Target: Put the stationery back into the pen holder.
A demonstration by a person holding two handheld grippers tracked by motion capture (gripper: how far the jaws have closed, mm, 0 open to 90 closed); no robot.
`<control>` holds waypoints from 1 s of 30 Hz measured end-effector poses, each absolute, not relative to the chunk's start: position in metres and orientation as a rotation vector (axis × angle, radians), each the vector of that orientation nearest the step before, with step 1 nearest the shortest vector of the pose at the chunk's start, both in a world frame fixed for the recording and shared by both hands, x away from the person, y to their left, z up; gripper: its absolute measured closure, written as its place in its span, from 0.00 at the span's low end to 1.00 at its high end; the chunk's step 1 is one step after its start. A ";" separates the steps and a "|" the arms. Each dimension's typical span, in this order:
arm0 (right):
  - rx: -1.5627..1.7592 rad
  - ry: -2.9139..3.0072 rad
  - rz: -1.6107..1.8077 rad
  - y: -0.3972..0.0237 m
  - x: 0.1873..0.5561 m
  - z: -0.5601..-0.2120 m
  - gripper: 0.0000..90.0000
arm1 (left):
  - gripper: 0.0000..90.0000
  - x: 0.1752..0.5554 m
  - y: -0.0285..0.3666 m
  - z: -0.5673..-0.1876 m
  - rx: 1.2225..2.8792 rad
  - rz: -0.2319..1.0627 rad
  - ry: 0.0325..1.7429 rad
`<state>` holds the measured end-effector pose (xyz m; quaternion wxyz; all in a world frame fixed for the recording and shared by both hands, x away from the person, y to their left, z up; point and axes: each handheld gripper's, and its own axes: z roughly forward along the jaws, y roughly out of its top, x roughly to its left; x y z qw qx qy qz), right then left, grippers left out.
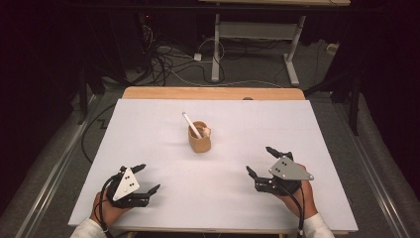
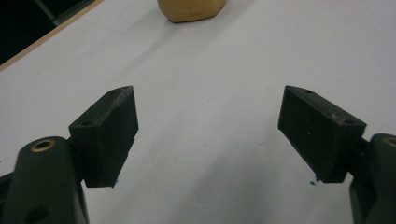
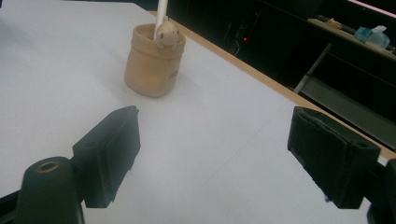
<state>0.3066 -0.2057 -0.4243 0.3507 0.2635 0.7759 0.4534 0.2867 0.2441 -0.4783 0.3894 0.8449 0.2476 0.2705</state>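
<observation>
- A tan cup (image 1: 199,139) stands upright near the middle of the white table cover (image 1: 148,148), a little toward the far edge.
- A white stick (image 1: 190,123) leans out of the cup, its free end slanting up and away toward the far left in the high view.
- In the right gripper view the cup (image 3: 152,65) shows a rounded body and a thick rim, and a small pale lump (image 3: 166,32) sits at the rim beside the white stick (image 3: 161,11); what the lump is cannot be told.
- In the left gripper view the base of the cup (image 2: 191,10) shows at the top edge, well ahead of the jaws.
- The left gripper (image 1: 147,178) rests low over the near left part of the cover, well apart from the cup, held in the person's left hand (image 1: 106,208).
- Its jaws are spread wide with nothing between them; bare white cover lies in the gap (image 2: 208,135).
- The right gripper (image 1: 260,161) sits over the near right part of the cover, also well apart from the cup, held in the person's right hand (image 1: 299,196).
- Its jaws stand released too, wide apart and holding nothing (image 3: 212,140).
- A grey three-cornered plate tops each gripper, and a dark cable trails back from each toward the sleeves.
- The cover lies on a wooden table (image 1: 213,92), whose far edge shows as a bare strip.
- Beyond it, on the floor, a tangle of cables (image 1: 168,62) lies beside the white legs of another table (image 1: 216,49).
</observation>
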 end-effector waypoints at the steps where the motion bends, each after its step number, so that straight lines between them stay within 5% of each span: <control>1: 0.685 2.010 1.172 -0.208 0.305 -0.426 0.19 | 0.21 0.287 0.244 -0.478 2.148 0.688 0.628; 30: 0.779 1.966 1.162 -0.260 0.274 -0.463 0.21 | 0.21 0.290 0.240 -0.479 2.160 0.678 0.615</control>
